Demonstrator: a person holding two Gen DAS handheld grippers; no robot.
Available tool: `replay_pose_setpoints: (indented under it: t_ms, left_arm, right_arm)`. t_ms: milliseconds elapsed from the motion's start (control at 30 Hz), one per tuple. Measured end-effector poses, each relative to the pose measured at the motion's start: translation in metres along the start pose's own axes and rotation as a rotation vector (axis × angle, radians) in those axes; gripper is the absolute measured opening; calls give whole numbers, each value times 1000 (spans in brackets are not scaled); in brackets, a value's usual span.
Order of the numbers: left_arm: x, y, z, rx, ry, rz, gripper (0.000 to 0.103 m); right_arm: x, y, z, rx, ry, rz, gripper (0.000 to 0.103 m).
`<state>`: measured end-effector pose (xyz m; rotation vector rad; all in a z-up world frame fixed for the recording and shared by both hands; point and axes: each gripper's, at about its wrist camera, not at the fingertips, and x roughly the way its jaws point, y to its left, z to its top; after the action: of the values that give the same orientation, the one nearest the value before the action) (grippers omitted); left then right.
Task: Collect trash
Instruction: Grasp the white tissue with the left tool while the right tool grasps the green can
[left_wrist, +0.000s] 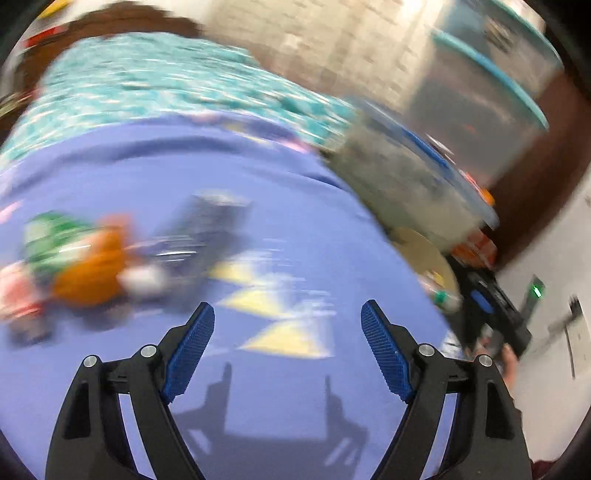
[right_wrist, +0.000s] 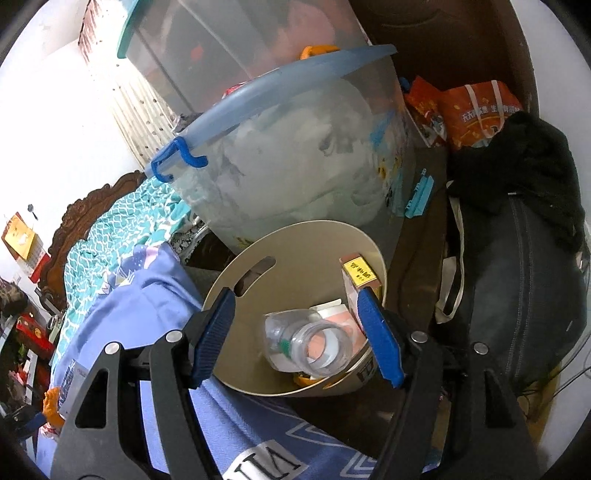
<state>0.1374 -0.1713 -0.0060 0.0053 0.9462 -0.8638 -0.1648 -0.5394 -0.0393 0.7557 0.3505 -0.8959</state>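
Note:
My left gripper (left_wrist: 288, 306) stands open over the purple bedsheet (left_wrist: 258, 177) with nothing between its fingers; this view is blurred by motion. To its left on the sheet lies a heap of trash: a green wrapper (left_wrist: 51, 236), an orange piece (left_wrist: 92, 273), a white scrap (left_wrist: 142, 280) and a dark packet (left_wrist: 207, 229). My right gripper (right_wrist: 295, 293) hangs open above the round beige bin (right_wrist: 295, 227) beside the bed. Inside the bin lie a clear plastic bottle (right_wrist: 306, 343) and a pink box with a gold end (right_wrist: 360, 275). Neither pad touches them.
A clear storage tub with a blue lid (right_wrist: 288, 147) stands behind the bin, and another with a teal lid (right_wrist: 221, 48) behind that. Orange bags (right_wrist: 476, 110) and black bags (right_wrist: 517, 240) crowd the right. A teal patterned blanket (right_wrist: 110, 229) lies near the carved headboard (right_wrist: 92, 199).

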Motion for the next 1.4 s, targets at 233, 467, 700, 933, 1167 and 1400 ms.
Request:
replay_pose_setpoints:
  t_ms: [233,467,700,933,1167,1400]
  left_arm:
    - [-65,162,-4,-374,-58,236,77]
    - [-35,211,0,-525,-23,167,81]
    - [-17,207,-3,-517,-6,111,46]
    - [-39,199,-28,-481,14,86,41]
    - [-57,186,-63,-473,18,26,41]
    - [-79,164,-92,-404,16,63,42]
  right_arm:
    - [5,89,-32,-60,104,202,70]
    - [14,296,-112,-478,360,560,72]
    - [62,440,-173,-661,546,609,72]
    - [82,458,-208,-677,689,552,50]
    - [-9,385,-248,-742,771,695,55]
    - [-49,330,-269,-704,718,716,55]
